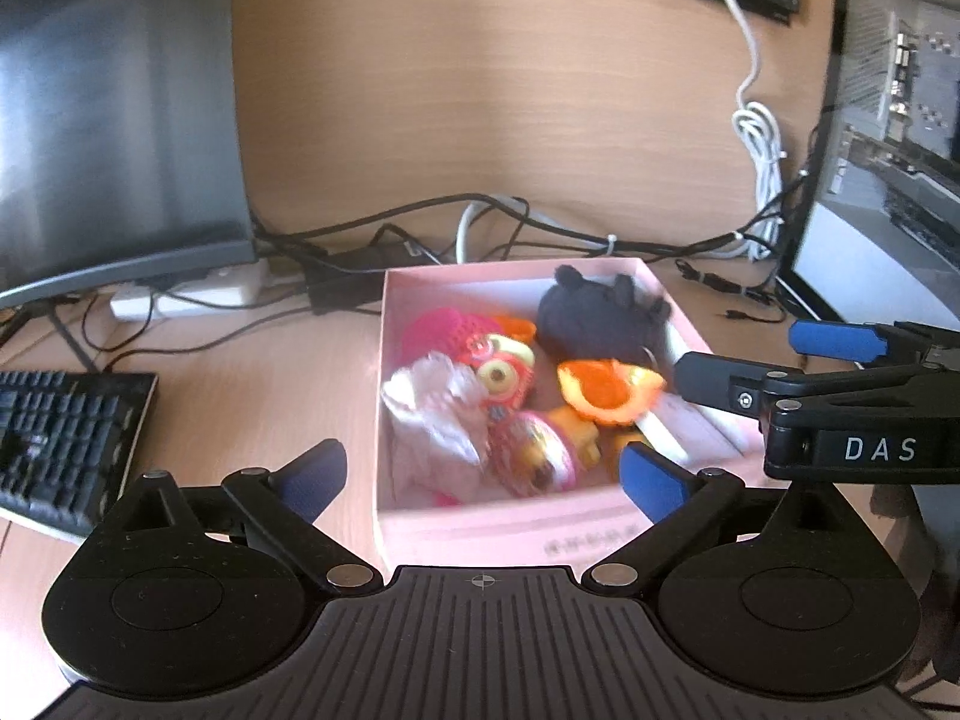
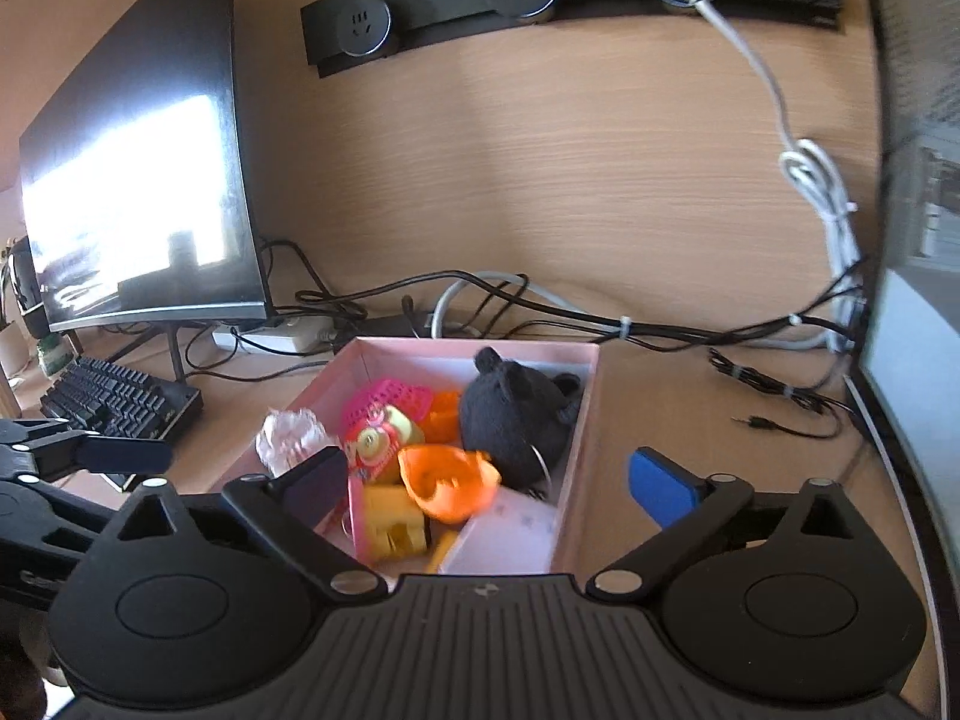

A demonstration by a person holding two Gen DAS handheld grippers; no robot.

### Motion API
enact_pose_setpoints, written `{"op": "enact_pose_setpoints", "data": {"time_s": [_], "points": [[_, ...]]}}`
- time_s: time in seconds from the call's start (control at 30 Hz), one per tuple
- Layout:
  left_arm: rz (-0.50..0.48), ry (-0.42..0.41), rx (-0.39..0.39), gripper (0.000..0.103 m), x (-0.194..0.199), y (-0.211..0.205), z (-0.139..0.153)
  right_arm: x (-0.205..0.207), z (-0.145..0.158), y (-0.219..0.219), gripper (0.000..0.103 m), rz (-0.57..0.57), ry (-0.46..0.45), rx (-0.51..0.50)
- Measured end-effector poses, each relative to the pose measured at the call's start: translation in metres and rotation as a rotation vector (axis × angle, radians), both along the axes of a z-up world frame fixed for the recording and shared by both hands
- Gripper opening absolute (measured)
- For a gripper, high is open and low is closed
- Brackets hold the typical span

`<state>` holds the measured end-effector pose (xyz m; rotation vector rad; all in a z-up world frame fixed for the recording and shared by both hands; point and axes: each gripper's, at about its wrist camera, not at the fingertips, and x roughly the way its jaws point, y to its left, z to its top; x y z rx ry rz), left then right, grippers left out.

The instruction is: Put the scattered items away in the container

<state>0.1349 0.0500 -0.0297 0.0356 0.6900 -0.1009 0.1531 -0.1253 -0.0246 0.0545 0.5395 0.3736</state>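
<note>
From the left wrist, the pink box (image 1: 504, 516) sits mid-frame just beyond the left gripper (image 1: 483, 474), whose fingers are spread and empty. It holds a black plush (image 1: 594, 318) and an orange toy (image 1: 606, 390).

From the right wrist, the right gripper (image 2: 486, 480) is likewise released and empty, hanging over the box's (image 2: 579, 450) near end, lower centre of frame.

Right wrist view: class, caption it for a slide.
Open right gripper above a pink box holding a black plush and colourful toys.
</note>
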Motion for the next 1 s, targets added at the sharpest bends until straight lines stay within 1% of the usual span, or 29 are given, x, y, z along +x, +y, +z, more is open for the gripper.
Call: {"op": "enact_pose_setpoints", "data": {"time_s": [0.2,0.37,0.43,0.6,0.77,0.83,0.93,1.0], "points": [[0.067,-0.014,-0.031,0.101,-0.037,0.000,-0.002,-0.032,-0.003,-0.019,0.103,-0.045,0.005,-0.003],[0.137,-0.069,-0.046,0.102,-0.064,0.005,0.006,-0.056,-0.009,-0.028,0.103,-0.057,0.013,-0.018],[0.154,-0.077,-0.048,0.102,-0.072,0.007,0.007,-0.066,-0.013,-0.029,0.103,-0.053,0.010,-0.036],[0.161,-0.065,-0.059,0.102,-0.090,0.007,0.002,-0.086,-0.023,-0.030,0.103,-0.033,-0.002,-0.090],[0.179,-0.048,-0.070,0.102,-0.101,0.005,-0.001,-0.093,-0.033,-0.035,0.103,0.003,0.018,-0.131],[0.187,-0.042,-0.070,0.102,-0.105,0.004,-0.001,-0.097,-0.039,-0.040,0.103,0.034,0.009,-0.159],[0.200,-0.033,-0.082,0.102,-0.109,0.003,-0.004,-0.100,-0.052,-0.047,0.103,0.078,-0.003,-0.249],[0.214,-0.020,-0.095,0.102,-0.107,0.003,-0.006,-0.098,-0.062,-0.053,0.103,0.099,0.016,-0.293]]}}
